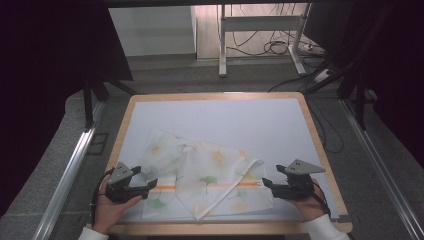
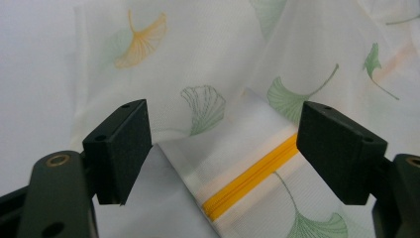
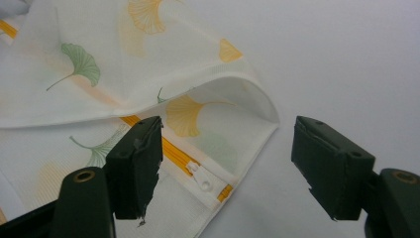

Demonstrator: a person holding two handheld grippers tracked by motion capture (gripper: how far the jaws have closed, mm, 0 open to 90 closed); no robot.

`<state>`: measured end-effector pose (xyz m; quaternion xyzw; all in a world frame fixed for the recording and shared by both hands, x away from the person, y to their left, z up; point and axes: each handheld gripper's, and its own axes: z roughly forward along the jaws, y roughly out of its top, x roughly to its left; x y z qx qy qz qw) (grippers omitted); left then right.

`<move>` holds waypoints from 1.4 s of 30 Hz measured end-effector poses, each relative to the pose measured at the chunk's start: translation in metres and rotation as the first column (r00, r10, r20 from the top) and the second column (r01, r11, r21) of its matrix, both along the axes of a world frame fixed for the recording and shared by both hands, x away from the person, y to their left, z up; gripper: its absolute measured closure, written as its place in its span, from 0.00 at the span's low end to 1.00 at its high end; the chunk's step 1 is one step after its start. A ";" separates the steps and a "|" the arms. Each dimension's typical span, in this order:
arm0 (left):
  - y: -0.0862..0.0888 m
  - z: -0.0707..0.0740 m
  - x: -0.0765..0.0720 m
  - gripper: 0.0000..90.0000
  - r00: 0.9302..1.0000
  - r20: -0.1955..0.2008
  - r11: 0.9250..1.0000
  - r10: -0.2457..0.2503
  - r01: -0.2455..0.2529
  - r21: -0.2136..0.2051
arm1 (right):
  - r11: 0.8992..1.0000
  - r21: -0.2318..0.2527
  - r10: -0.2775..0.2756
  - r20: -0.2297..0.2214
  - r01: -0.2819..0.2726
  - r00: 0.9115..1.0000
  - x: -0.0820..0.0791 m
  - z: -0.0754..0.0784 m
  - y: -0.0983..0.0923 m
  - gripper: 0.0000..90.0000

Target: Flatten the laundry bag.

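Both grippers' fingers gape empty beside the light, floppy mesh laundry bag; best pinched at its stiffer zipper ends.

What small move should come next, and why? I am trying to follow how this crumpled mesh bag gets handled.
Probably ease both grippers in and close on the bag's two ends. The left gripper and right gripper stand open at either end of the mesh bag, its orange zipper running between the left jaws, nothing gripped yet, and the top layer lies folded over.
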<state>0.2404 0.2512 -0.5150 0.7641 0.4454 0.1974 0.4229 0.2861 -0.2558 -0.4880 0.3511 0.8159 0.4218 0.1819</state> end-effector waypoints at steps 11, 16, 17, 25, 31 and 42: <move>0.002 -0.003 -0.001 0.25 0.999 -0.031 1.000 -0.010 0.010 -0.015 | 1.000 -0.018 -0.007 -0.014 0.007 1.000 0.000 -0.002 0.002 0.35; -0.001 -0.004 -0.001 0.25 0.999 -0.036 0.999 -0.034 0.033 -0.012 | 1.000 -0.006 -0.011 -0.020 0.011 1.000 0.000 -0.002 0.002 0.36; 0.000 -0.004 0.000 0.25 0.999 -0.039 0.999 -0.032 0.031 -0.014 | 1.000 -0.007 -0.012 -0.017 0.012 1.000 0.000 -0.001 0.002 0.37; 0.001 -0.006 0.000 0.24 0.999 -0.035 1.000 -0.018 0.017 -0.018 | 1.000 -0.020 0.014 -0.006 -0.014 1.000 -0.002 0.001 0.009 0.39; 0.003 -0.007 -0.003 0.25 0.997 -0.073 0.997 -0.038 0.034 -0.062 | 0.999 -0.024 0.031 -0.005 -0.031 1.000 -0.001 0.005 0.016 0.41; 0.000 -0.008 0.001 0.28 0.997 -0.071 0.999 -0.033 0.030 -0.042 | 0.996 -0.022 0.091 -0.017 -0.092 0.996 -0.004 0.006 0.036 0.42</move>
